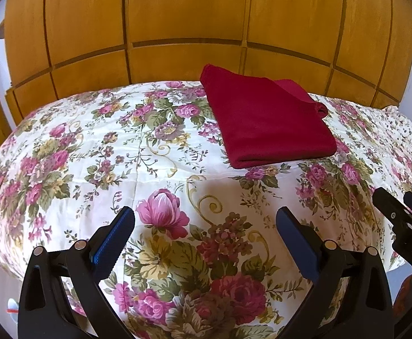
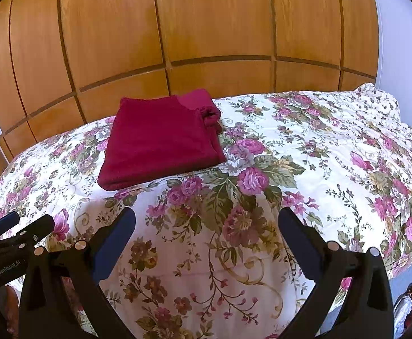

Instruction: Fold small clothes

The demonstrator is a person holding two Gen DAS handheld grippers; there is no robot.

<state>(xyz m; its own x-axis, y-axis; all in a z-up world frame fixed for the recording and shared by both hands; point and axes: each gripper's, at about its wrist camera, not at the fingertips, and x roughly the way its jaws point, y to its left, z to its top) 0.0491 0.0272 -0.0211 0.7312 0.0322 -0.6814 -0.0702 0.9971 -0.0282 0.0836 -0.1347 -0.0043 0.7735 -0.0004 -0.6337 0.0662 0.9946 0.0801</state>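
Note:
A dark red garment (image 1: 265, 121) lies folded into a neat rectangle on the floral bedspread (image 1: 98, 152), toward the far side of the bed. In the right wrist view the same garment (image 2: 160, 141) sits at the upper left, with a rolled cuff at its far right corner. My left gripper (image 1: 206, 217) hovers open over the near part of the bed, well short of the garment, nothing between its blue pads. My right gripper (image 2: 206, 217) is open too, empty, to the right of and nearer than the garment. Each gripper shows at the edge of the other's view.
A wooden wardrobe (image 1: 189, 22) with panelled doors stands right behind the bed. The bedspread (image 2: 333, 155) stretches wide to the right of the garment, up to a rumpled corner by the white wall (image 2: 403, 42). The bed's near edge drops off below the grippers.

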